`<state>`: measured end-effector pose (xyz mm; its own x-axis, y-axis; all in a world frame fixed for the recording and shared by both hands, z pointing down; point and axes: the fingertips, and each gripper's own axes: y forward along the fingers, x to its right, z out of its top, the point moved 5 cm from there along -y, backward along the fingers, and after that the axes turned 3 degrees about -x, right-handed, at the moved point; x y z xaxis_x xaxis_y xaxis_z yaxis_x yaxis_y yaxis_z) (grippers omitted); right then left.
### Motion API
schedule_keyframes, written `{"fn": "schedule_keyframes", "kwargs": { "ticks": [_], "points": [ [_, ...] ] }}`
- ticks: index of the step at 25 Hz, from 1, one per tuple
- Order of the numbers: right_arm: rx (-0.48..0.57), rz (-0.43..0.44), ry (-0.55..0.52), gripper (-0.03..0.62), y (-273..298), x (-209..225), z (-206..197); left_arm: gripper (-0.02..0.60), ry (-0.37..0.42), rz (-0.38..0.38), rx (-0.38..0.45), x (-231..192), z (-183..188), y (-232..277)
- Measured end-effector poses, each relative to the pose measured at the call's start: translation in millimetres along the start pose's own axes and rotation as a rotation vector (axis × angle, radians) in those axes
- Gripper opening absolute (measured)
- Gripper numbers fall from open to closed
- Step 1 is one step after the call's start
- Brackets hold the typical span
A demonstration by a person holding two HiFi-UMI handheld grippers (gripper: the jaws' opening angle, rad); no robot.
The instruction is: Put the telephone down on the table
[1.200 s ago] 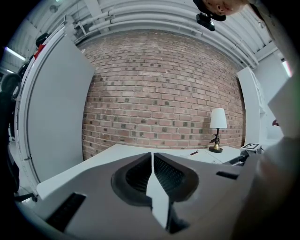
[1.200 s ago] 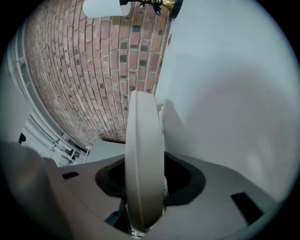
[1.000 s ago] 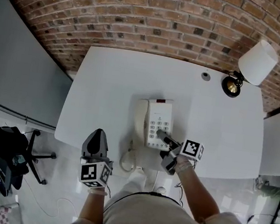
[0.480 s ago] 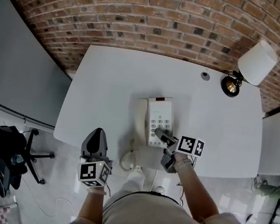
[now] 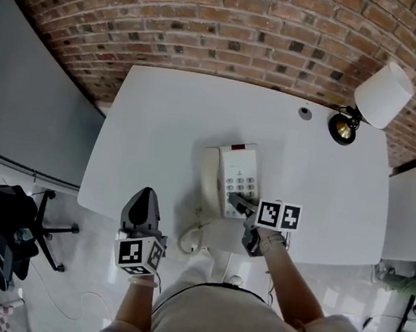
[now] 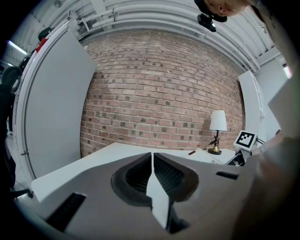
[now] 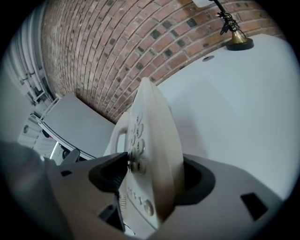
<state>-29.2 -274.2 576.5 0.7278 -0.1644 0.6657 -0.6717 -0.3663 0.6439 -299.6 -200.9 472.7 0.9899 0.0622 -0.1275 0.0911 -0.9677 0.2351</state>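
A cream telephone (image 5: 236,174) lies flat on the white table (image 5: 159,131), its handset (image 5: 208,177) in the cradle on its left side. My right gripper (image 5: 238,202) reaches over the phone's near end. In the right gripper view the phone (image 7: 152,140) stands between the jaws, which are opening; the left jaw's tip sits just beside the keypad, and the phone's underside faces the right jaw. My left gripper (image 5: 145,200) hovers off the table's front edge, left of the phone, shut with nothing in it (image 6: 152,157).
A coiled cord (image 5: 192,236) hangs off the front edge below the phone. A brass lamp with a white shade (image 5: 375,97) stands at the table's far right corner, a small round fitting (image 5: 305,112) beside it. A brick wall runs behind. An office chair (image 5: 23,227) is on the floor to the left.
The right gripper and its marker cube have shifted left along the phone's near end, and the phone has moved slightly with it. The left gripper has barely moved.
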Motion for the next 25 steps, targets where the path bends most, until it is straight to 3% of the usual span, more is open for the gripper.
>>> {"fn": "schedule_keyframes", "kwargs": {
  "ticks": [6, 17, 20, 23, 25],
  "points": [
    [-0.018, -0.062, 0.008, 0.354, -2, 12, -1, 0.016, -0.009, -0.006, -0.008, 1, -2, 6],
    [-0.035, -0.04, 0.051, 0.365, -3, 15, -3, 0.015, -0.011, -0.083, -0.065, 19, -14, 19],
    [-0.042, -0.031, 0.052, 0.365, -3, 16, -2, 0.017, 0.034, -0.193, -0.18, 36, -24, 34],
    [-0.048, -0.04, 0.043, 0.365, -3, 16, -2, 0.021, 0.129, -0.311, -0.307, 65, -31, 53],
    [-0.052, -0.045, 0.043, 0.365, -2, 15, -3, 0.03, 0.209, -0.381, -0.338, 88, -30, 64]
  ]
}}
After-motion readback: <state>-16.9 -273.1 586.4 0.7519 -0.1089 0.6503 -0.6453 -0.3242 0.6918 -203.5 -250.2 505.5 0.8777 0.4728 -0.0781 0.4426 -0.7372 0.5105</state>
